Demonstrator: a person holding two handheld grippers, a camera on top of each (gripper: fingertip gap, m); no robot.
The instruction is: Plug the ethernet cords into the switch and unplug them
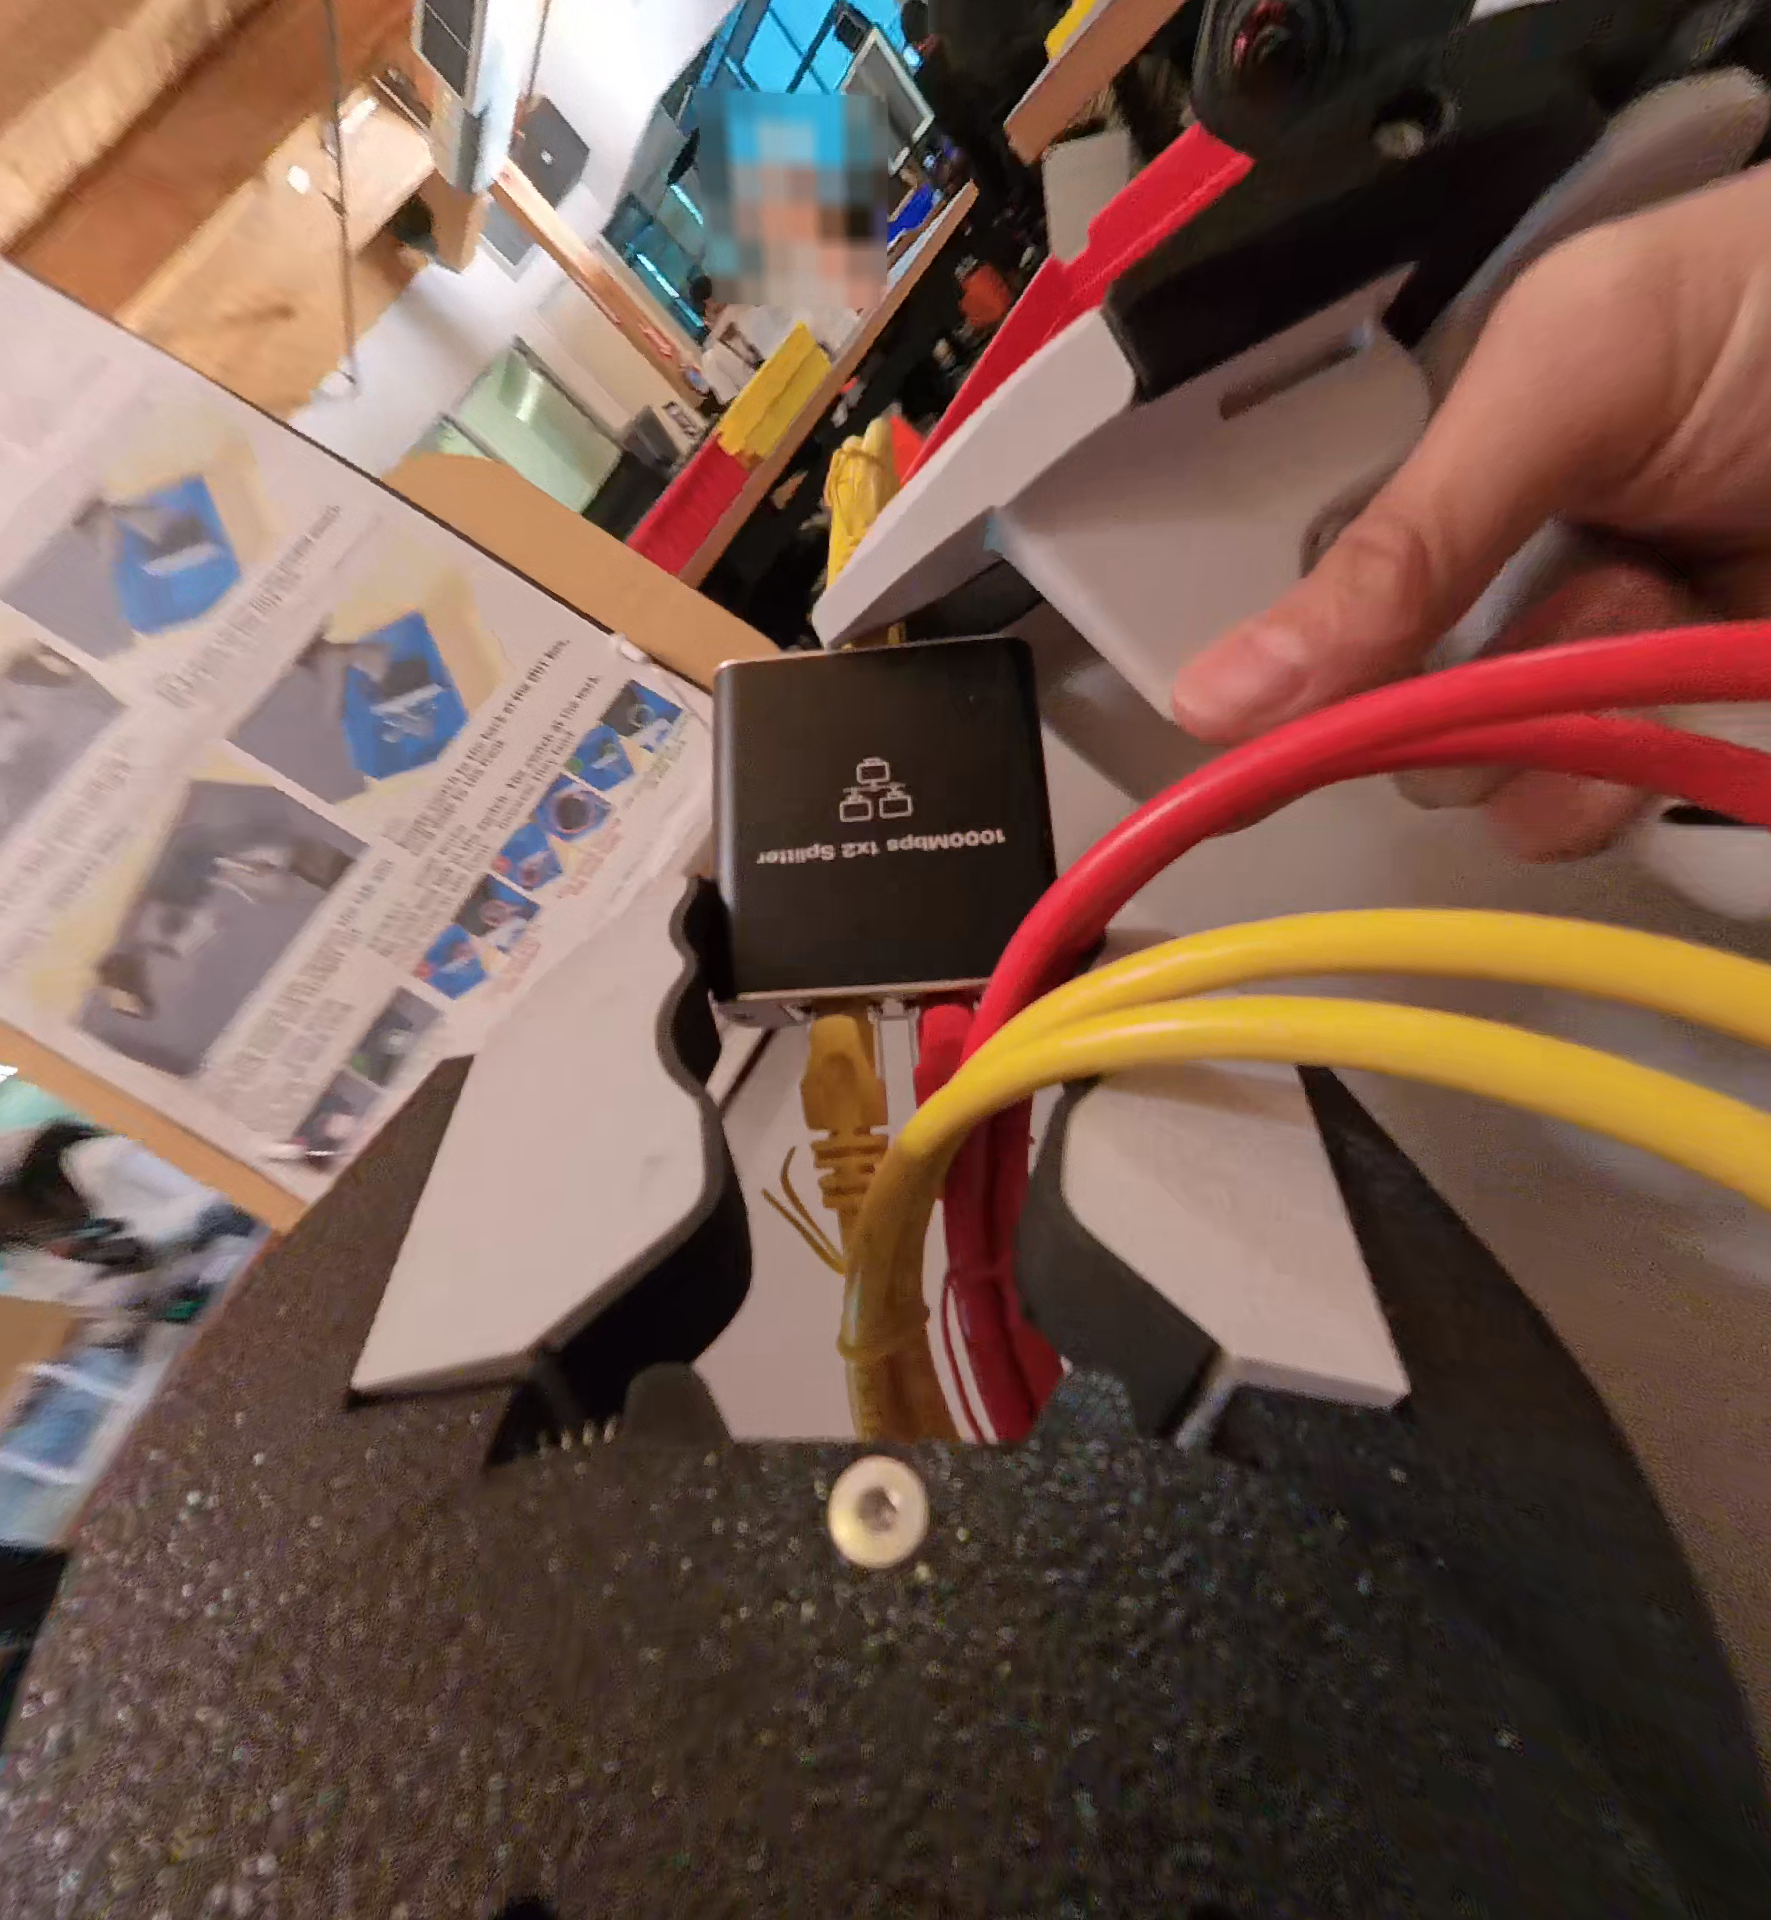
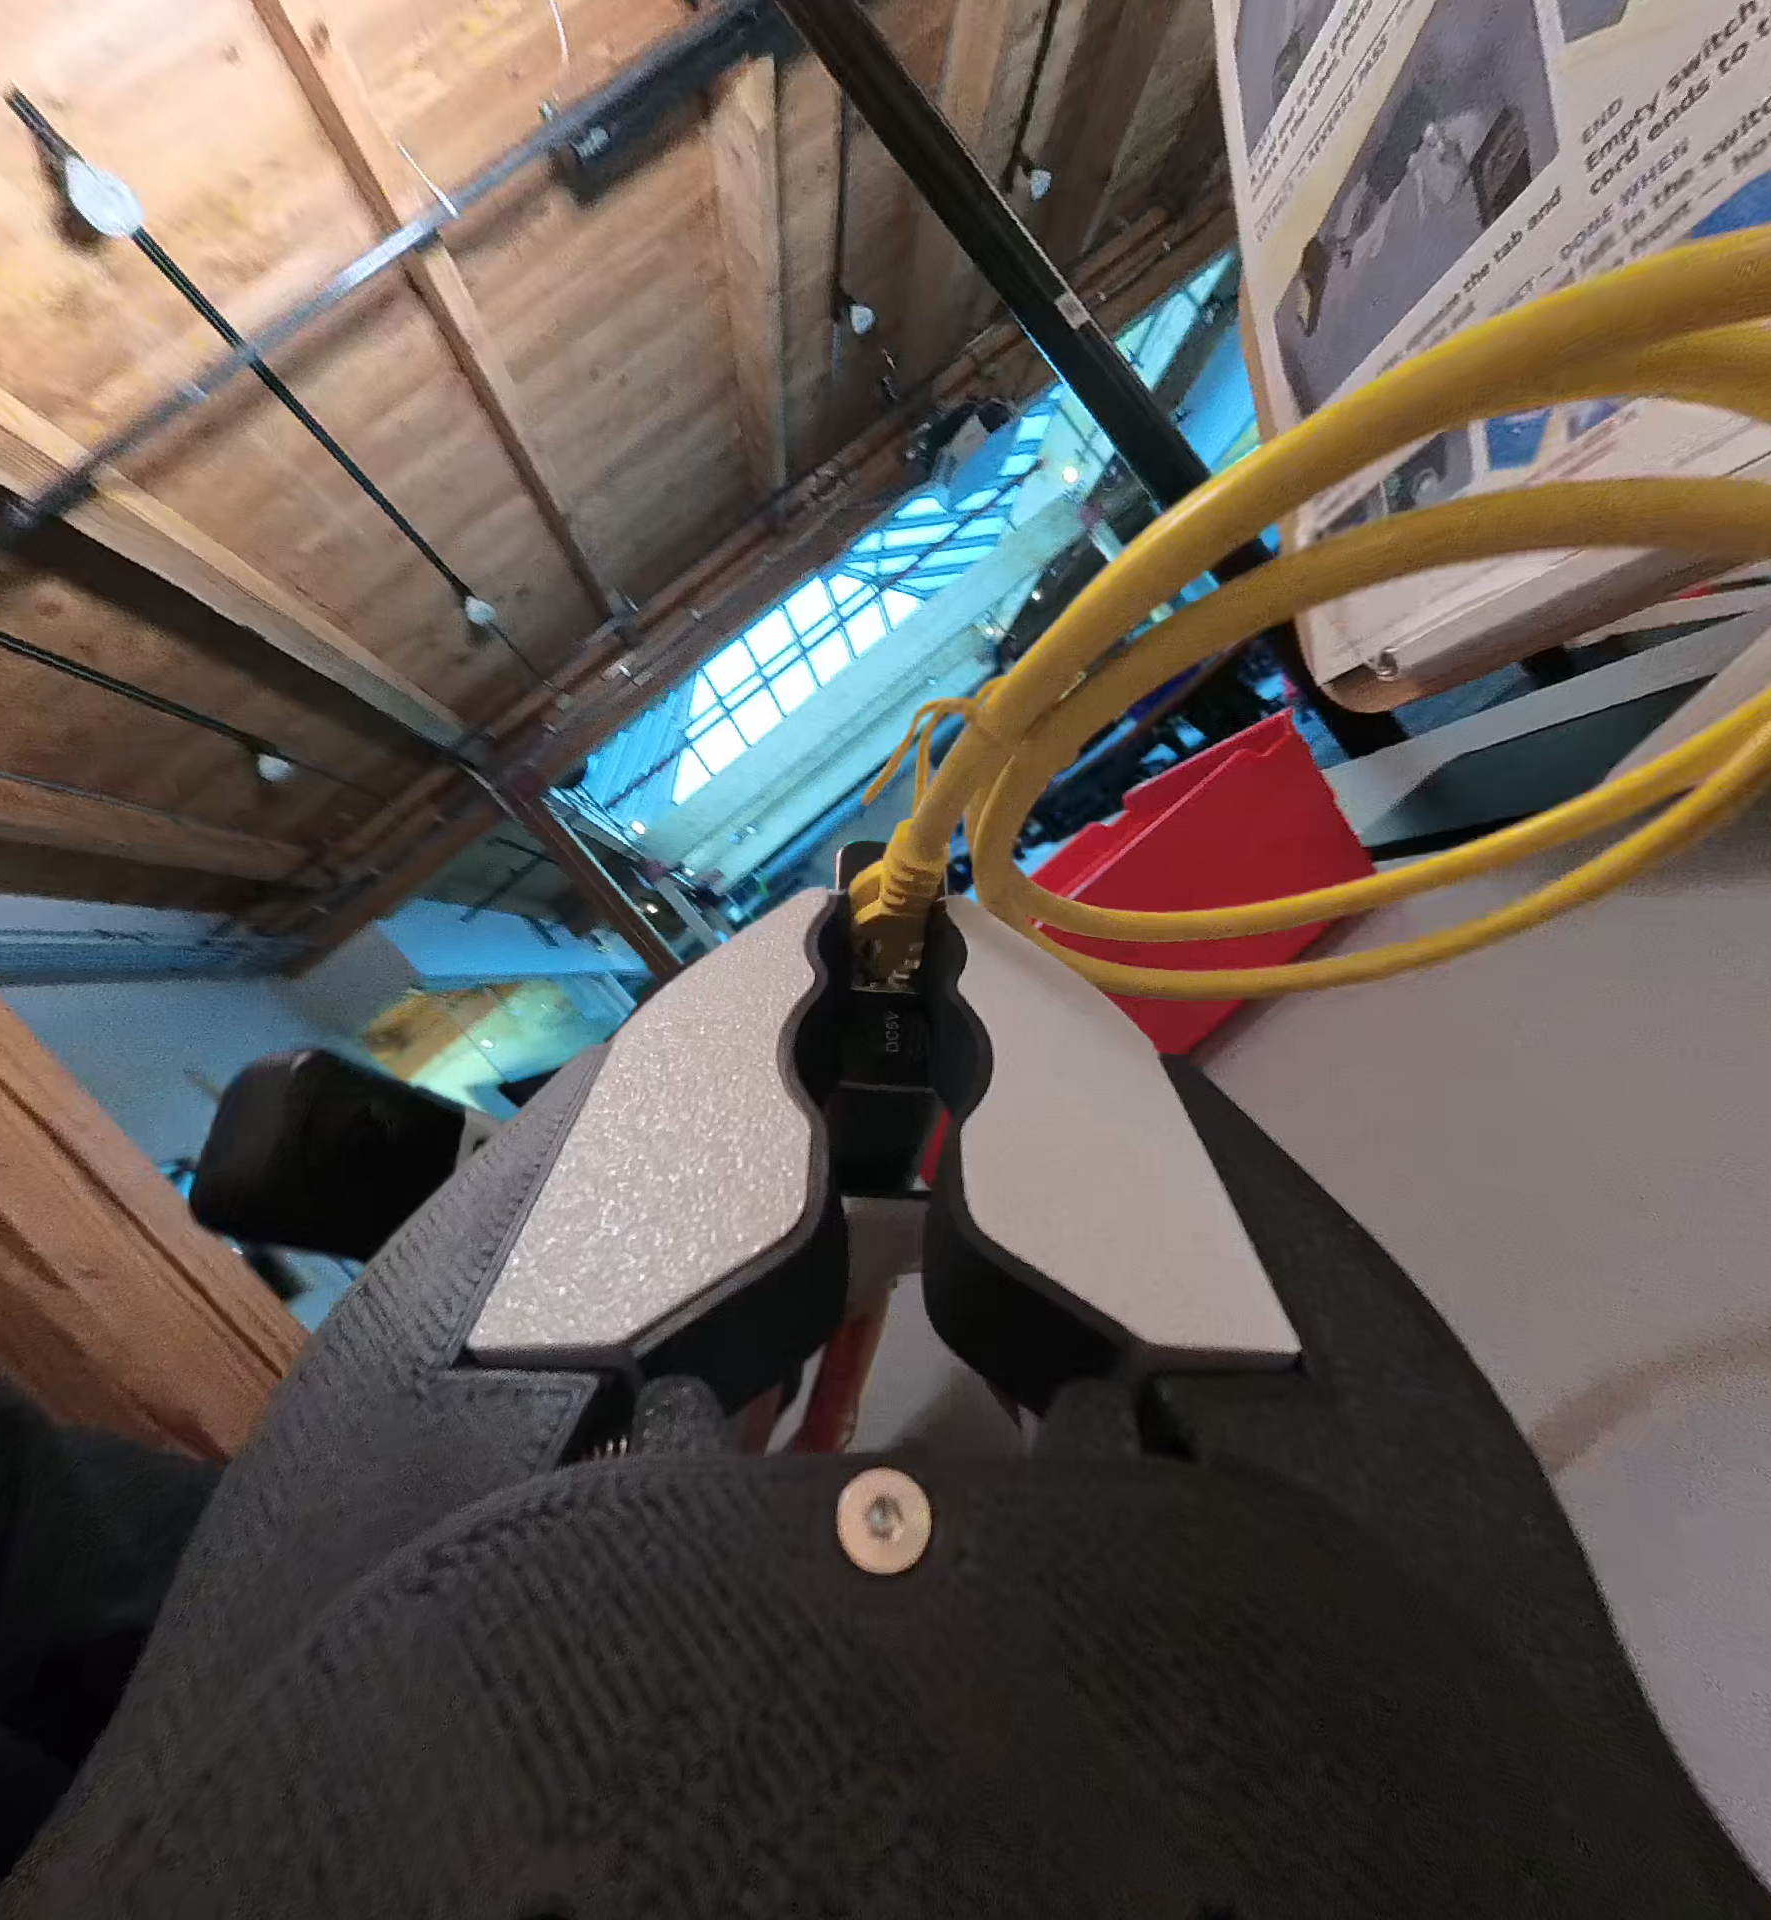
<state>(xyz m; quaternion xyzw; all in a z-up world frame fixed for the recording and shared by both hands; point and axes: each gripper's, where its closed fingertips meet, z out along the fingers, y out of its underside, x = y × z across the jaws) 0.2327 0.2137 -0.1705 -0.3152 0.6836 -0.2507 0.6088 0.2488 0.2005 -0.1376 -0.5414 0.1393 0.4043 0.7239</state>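
We are working over a grey bench [image 2: 1587,1195], with an instruction sheet [image 1: 237,727] propped on a board at its far edge and a red bin [image 2: 1203,883] sitting beyond it. Our left gripper [image 1: 881,1039] is reaching toward the black switch [image 1: 881,810], which is lifted above the bench; its jaws are standing apart on either side of the switch's near end, the left pad touching the switch's corner, but we cannot tell whether they are actually gripping it. Our right gripper [image 2: 886,966] is pinching the opposite end of the switch [image 2: 886,1039], its jaws closed tight on the narrow black body; in the left wrist view this gripper [image 1: 1068,499] is showing above the switch with a bare hand [image 1: 1587,468] wrapped around it. The yellow ethernet cord [image 1: 1380,997] is looping off to the right, and its plug [image 1: 839,1081] is sitting in the switch's near face beside the red ethernet cord [image 1: 1380,707], whose plug [image 1: 943,1049] is seated next to it. Another yellow plug [image 2: 891,904] is sticking out of the far end.
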